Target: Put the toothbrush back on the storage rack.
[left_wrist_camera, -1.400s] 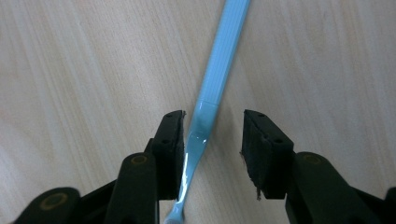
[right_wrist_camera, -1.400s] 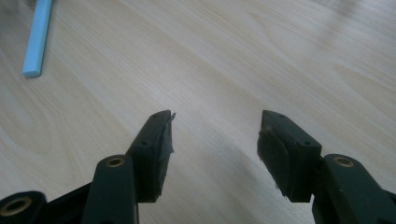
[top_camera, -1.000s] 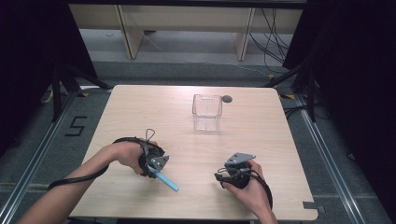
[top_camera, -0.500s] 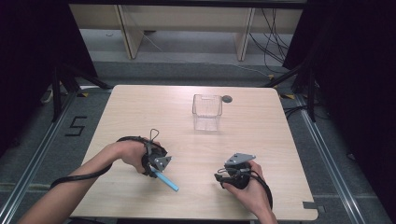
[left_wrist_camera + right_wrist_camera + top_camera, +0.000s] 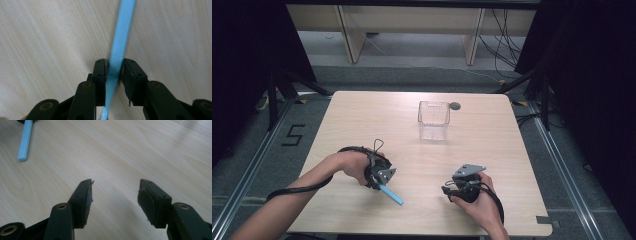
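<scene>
A light blue stick (image 5: 393,195) lies on the wooden table (image 5: 492,150) at the front left. My left gripper (image 5: 381,184) points down at its near end. In the left gripper view the jaws (image 5: 115,61) have just been closing and now press on both sides of the blue stick (image 5: 122,30), which runs up and away over the wood. My right gripper (image 5: 447,190) rests at the front right, aimed toward the left. In the right gripper view its jaws (image 5: 115,183) stand open over bare wood, and the blue stick's free end (image 5: 25,141) lies far off at the upper left.
A clear, empty plastic container (image 5: 433,119) stands upright at the back middle of the table. A small dark round thing (image 5: 455,105) lies just behind it to the right. Black cables trail from both grippers along the forearms.
</scene>
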Action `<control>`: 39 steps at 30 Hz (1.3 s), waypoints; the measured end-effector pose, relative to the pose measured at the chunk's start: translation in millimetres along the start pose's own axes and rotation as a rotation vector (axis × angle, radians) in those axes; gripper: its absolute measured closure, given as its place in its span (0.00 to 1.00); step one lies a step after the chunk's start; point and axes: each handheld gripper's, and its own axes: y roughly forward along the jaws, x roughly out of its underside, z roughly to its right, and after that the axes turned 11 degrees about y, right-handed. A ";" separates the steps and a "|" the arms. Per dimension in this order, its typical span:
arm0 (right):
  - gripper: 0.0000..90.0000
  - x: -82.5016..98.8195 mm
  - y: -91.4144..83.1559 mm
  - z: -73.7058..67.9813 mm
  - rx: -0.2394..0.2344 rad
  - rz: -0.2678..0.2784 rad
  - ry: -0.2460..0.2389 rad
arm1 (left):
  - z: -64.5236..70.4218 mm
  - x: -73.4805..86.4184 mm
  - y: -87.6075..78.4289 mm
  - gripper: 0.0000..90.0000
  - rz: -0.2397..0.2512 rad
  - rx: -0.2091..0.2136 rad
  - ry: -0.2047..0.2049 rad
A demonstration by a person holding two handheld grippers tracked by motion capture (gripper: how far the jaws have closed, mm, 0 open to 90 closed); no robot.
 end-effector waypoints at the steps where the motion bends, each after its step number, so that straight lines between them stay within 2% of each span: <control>1: 0.50 0.0 0.0 0.0 0.000 0.000 0.000 | 0.0 0.0 0.0 0.80 0.000 0.000 0.000; 3: 0.50 0.6 1.6 -1.0 -0.002 0.014 0.007 | 0.1 -1.7 -0.6 0.80 -0.017 0.005 0.013; 4: 0.50 0.4 1.0 -2.0 -0.006 0.005 0.025 | 0.2 -2.7 -0.5 0.81 -0.025 0.007 0.019; 6: 0.50 0.5 1.0 -2.5 -0.005 0.004 0.028 | 0.1 -3.8 -0.5 0.82 -0.034 0.011 0.026; 7: 0.50 -0.2 1.7 -0.5 -0.006 0.014 -0.007 | 0.2 -4.5 0.0 0.82 -0.038 0.010 0.030; 9: 0.50 0.4 1.2 -2.2 -0.005 0.011 0.016 | 0.3 -6.9 -0.1 0.83 -0.055 0.013 0.041; 11: 0.50 0.5 1.6 -1.1 -0.002 0.016 -0.001 | 0.3 -7.7 -0.1 0.84 -0.061 0.013 0.047; 12: 0.50 0.4 -0.3 -1.2 -0.003 -0.008 0.010 | 0.6 -8.9 0.0 0.85 -0.069 0.012 0.056; 19: 0.50 0.6 0.2 0.0 -0.002 -0.005 0.007 | 0.9 -10.2 0.1 0.87 -0.075 0.012 0.044; 20: 0.50 0.8 1.8 -0.7 -0.005 0.011 0.008 | 0.9 -10.1 0.1 0.87 -0.073 0.011 0.042; 21: 0.50 -0.2 0.5 -1.5 -0.011 -0.005 0.017 | 0.9 -10.1 0.1 0.87 -0.073 0.011 0.042; 23: 0.50 -1.8 0.2 -1.3 -0.011 -0.010 -0.002 | 1.0 -9.8 0.0 0.87 -0.067 0.010 0.037; 25: 0.50 -3.9 -0.3 -3.9 -0.023 -0.012 0.002 | 1.1 -9.7 -0.6 0.87 -0.059 0.008 0.030; 26: 0.50 -7.5 1.1 -6.4 -0.039 0.005 -0.022 | 1.2 -10.1 -1.8 0.87 -0.050 0.004 0.026; 27: 0.51 -9.6 -0.5 -8.1 -0.049 -0.014 -0.017 | 1.3 -10.5 -2.7 0.87 -0.048 0.002 0.025; 29: 0.51 -11.8 -0.3 -9.8 -0.056 -0.014 -0.030 | 1.6 -11.0 -3.4 0.87 -0.043 0.002 0.022; 30: 0.51 -14.4 1.2 -10.4 -0.064 -0.006 -0.067 | 1.7 -11.7 -4.6 0.87 -0.040 0.001 0.022; 31: 0.51 -18.8 4.3 -16.1 -0.088 0.009 -0.082 | 2.3 -12.9 -6.6 0.87 -0.038 -0.005 0.019; 33: 0.51 -20.7 3.2 -18.7 -0.093 -0.011 -0.074 | 2.5 -13.6 -7.8 0.87 -0.036 -0.005 0.015; 36: 0.51 -29.2 9.9 -32.7 -0.155 -0.018 -0.109 | 2.5 -16.6 -12.4 0.87 -0.027 -0.019 0.011; 37: 0.51 -29.2 9.9 -32.7 -0.155 -0.018 -0.109 | 2.5 -16.6 -12.4 0.87 -0.027 -0.019 0.011; 38: 0.52 -33.6 14.3 -41.9 -0.179 -0.025 -0.125 | 2.4 -18.1 -13.9 0.87 -0.022 -0.024 0.010; 39: 0.52 -33.6 14.3 -41.9 -0.179 -0.025 -0.125 | 2.4 -18.1 -13.9 0.87 -0.022 -0.024 0.010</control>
